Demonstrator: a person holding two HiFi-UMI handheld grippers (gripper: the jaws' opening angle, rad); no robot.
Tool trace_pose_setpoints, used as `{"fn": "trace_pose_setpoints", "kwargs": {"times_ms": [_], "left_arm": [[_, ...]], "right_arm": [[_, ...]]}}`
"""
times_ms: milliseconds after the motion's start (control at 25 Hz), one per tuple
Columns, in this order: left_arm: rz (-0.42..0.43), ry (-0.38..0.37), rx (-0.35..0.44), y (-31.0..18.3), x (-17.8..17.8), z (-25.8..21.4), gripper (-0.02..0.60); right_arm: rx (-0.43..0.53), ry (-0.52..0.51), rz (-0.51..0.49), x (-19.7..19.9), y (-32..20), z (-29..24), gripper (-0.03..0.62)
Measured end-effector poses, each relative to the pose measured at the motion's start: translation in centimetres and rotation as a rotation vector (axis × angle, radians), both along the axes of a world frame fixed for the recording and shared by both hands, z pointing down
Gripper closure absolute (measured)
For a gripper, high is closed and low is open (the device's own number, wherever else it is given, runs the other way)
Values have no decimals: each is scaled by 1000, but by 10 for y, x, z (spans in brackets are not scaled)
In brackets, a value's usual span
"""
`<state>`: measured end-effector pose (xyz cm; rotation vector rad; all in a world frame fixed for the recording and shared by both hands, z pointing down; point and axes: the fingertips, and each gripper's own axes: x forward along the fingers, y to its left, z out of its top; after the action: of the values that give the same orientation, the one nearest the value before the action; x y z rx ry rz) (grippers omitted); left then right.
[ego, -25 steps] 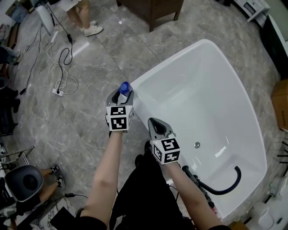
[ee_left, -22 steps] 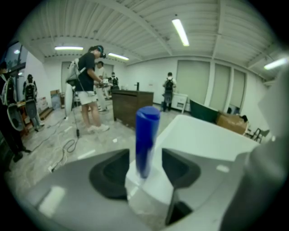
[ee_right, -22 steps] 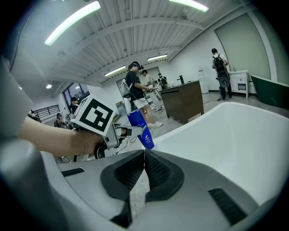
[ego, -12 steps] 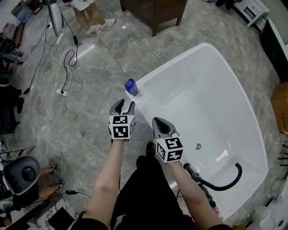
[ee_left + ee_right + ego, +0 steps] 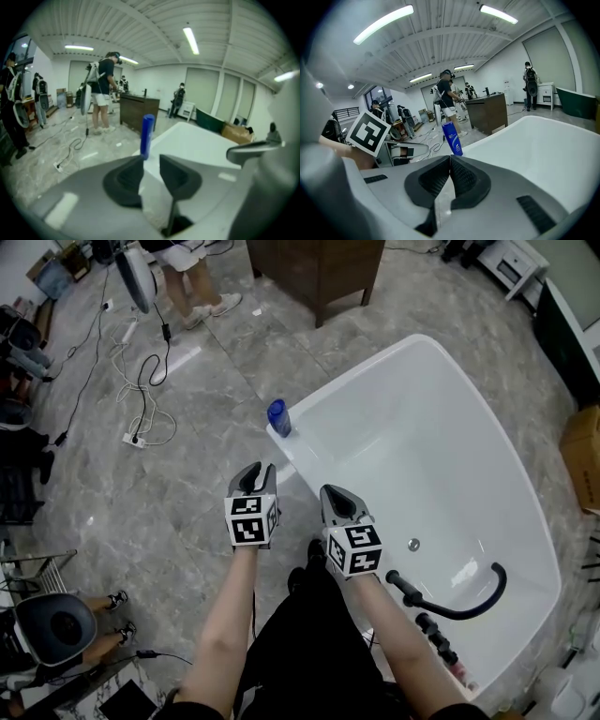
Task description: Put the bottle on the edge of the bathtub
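A blue bottle (image 5: 278, 417) stands upright on the corner rim of the white bathtub (image 5: 415, 340), free of both grippers. My left gripper (image 5: 253, 474) hangs over the floor well short of the bottle. Its jaws are closing, a narrow gap still shows and nothing is between them. In the left gripper view the bottle (image 5: 147, 136) rises beyond the left gripper (image 5: 151, 161). My right gripper (image 5: 336, 498) sits beside the tub's near wall, shut and empty. The right gripper view shows the bottle (image 5: 452, 138) past the right gripper (image 5: 450, 161).
A dark wooden cabinet (image 5: 314, 268) stands beyond the tub. Cables and a power strip (image 5: 141, 423) lie on the marble floor at left, near a standing person (image 5: 192, 273). A black hose (image 5: 459, 604) lies in the tub by the drain (image 5: 412, 544). A cardboard box (image 5: 583, 456) is at right.
My left gripper was around the bottle, then let it go and drew back toward me, its jaws narrowing. The bottle stays standing on the rim. The right gripper barely moved.
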<state>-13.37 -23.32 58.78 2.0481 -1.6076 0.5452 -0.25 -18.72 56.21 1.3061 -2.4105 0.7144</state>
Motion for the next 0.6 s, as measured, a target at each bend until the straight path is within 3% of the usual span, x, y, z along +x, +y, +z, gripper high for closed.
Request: {"fn": "trace_pose_setpoints", "kwargs": {"times_ms": [600], "left_arm": [[22, 12, 47, 76, -7, -37, 541]], "right_arm": [[64, 27, 12, 1, 48, -30, 591]]}}
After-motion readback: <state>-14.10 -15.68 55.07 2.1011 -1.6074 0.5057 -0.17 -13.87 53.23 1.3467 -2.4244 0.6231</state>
